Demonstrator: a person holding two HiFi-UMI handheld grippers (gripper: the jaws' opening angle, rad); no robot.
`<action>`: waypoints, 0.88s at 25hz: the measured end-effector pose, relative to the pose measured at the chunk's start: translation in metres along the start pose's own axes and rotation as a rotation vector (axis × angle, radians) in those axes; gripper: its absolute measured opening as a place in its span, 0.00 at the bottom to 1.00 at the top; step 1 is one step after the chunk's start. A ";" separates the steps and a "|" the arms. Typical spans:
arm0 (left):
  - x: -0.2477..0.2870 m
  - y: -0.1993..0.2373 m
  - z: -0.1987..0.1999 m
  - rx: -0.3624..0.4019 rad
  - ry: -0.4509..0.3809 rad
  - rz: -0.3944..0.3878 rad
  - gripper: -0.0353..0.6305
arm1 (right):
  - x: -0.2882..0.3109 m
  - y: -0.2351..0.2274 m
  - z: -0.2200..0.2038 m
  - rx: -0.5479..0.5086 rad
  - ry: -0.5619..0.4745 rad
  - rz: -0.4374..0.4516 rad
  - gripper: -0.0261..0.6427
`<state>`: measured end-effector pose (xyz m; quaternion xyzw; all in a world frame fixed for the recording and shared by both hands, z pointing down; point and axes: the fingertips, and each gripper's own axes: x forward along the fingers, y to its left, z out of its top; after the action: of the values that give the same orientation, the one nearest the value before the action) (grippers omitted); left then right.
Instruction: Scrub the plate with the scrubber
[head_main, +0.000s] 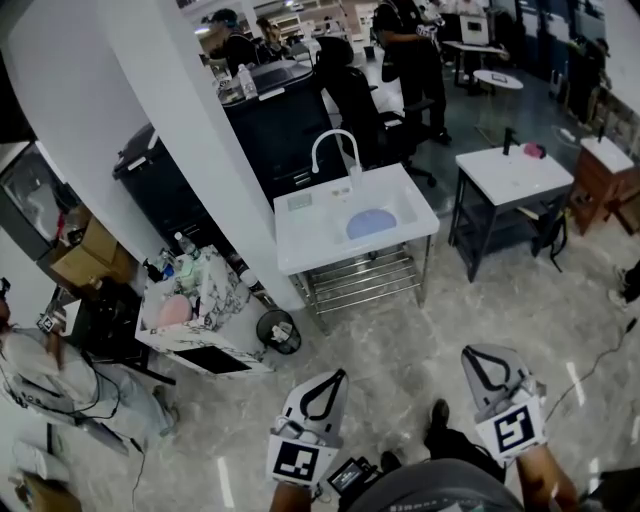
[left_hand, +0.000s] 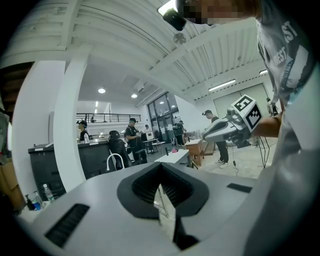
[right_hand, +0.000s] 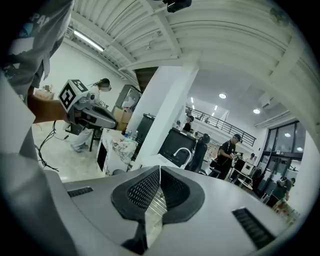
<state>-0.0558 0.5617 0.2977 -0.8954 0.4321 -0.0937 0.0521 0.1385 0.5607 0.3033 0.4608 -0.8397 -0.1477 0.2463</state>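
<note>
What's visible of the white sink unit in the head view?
The sink unit is a white rectangular top with a sunken basin, on a bare metal frame with a slatted lower shelf. A white gooseneck faucet rises at its rear edge. A bluish round plate lies flat in the basin. A small pale rectangle, too small to identify, sits on the top's left rear. The unit stands beside a white pillar.

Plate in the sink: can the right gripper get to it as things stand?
Probably not yet: the plate lies in the sink, across the floor from the shut right gripper. Nothing seems to block the way.
</note>
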 end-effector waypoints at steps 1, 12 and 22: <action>0.005 0.002 0.000 -0.001 0.000 0.003 0.06 | 0.005 -0.003 -0.002 0.003 -0.002 0.004 0.09; 0.091 0.032 -0.001 -0.009 0.054 0.073 0.06 | 0.079 -0.073 -0.029 0.029 -0.028 0.082 0.09; 0.189 0.045 0.005 -0.018 0.086 0.137 0.06 | 0.142 -0.159 -0.054 0.051 -0.064 0.146 0.09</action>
<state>0.0261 0.3855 0.3083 -0.8593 0.4950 -0.1247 0.0318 0.2157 0.3549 0.3124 0.3995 -0.8821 -0.1224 0.2175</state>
